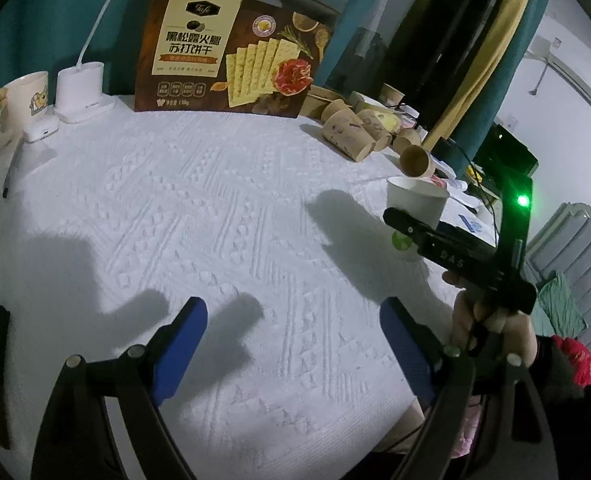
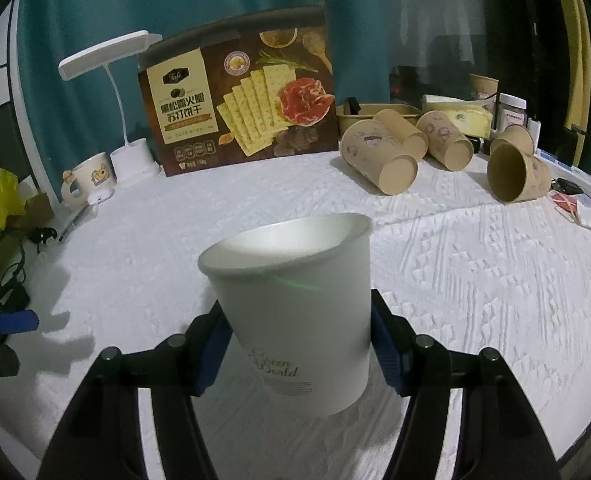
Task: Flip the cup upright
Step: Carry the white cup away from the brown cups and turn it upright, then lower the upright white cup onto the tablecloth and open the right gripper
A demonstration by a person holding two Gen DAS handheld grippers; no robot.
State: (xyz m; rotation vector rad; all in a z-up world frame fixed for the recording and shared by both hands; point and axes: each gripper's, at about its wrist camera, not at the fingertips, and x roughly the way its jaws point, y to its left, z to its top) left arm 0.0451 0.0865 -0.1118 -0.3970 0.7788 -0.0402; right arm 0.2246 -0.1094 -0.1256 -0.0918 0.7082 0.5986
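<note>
The right claw (image 2: 299,344) pinches a white paper cup (image 2: 295,312) by its smooth, tapered sides, blue pads (image 2: 387,352) pressed to either wall. The mouth points up and slightly away, the long axis close to upright, the base seemingly just above the white quilted worktop (image 2: 455,280); setting it down looks like what remains. The left claw (image 1: 295,344) hovers spread and empty over bare cloth, farther from the cup. Beyond lie brown kraft cups (image 2: 379,160) tumbled on their sides, then a glossy cracker box (image 2: 235,104) and a white desk lamp (image 2: 107,56)
</note>
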